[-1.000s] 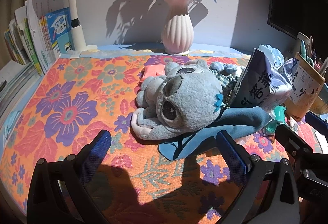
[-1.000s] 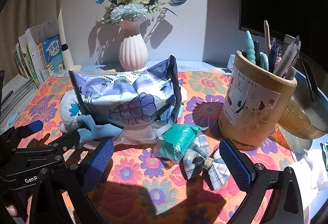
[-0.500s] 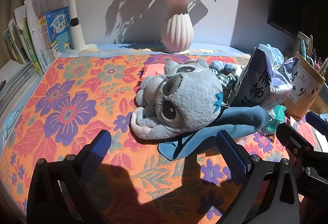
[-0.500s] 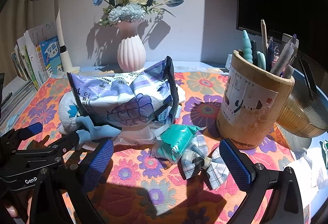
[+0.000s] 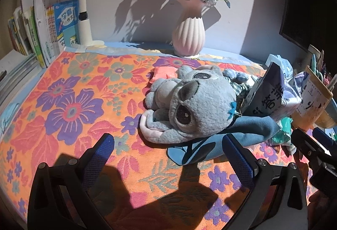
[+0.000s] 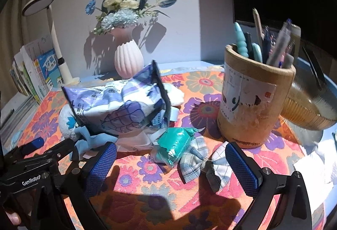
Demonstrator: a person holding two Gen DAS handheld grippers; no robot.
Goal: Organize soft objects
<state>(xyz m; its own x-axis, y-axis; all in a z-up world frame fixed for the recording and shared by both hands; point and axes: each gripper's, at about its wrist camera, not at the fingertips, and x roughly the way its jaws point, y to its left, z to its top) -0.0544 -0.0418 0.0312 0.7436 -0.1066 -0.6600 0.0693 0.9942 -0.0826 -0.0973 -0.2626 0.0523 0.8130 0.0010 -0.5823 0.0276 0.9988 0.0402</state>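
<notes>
A grey plush toy point(image 5: 189, 103) lies on its side on the floral cloth point(image 5: 73, 103), with a blue ear point(image 5: 231, 135) spread under it. My left gripper point(image 5: 168, 158) is open and empty just in front of it. A purple-white tissue pack point(image 6: 120, 108) leans on the plush point(image 6: 65, 122). A teal packet point(image 6: 174, 145) and a plaid bow point(image 6: 200, 162) lie in front of the pack. My right gripper point(image 6: 170, 166) is open and empty, with the bow between its fingers point(image 6: 242, 171). A pink pad point(image 5: 164, 74) lies behind the plush.
A pink vase point(image 5: 188, 36) with flowers stands at the back. Books point(image 5: 42, 36) and a white lamp point(image 6: 52, 40) stand at the left. A pen holder point(image 6: 252, 99) and a gold bowl point(image 6: 309, 112) stand at the right. White tissue point(image 6: 316, 164) lies at the right edge.
My right gripper has moved forward and a little lower toward the bow and teal packet. My left gripper has barely moved.
</notes>
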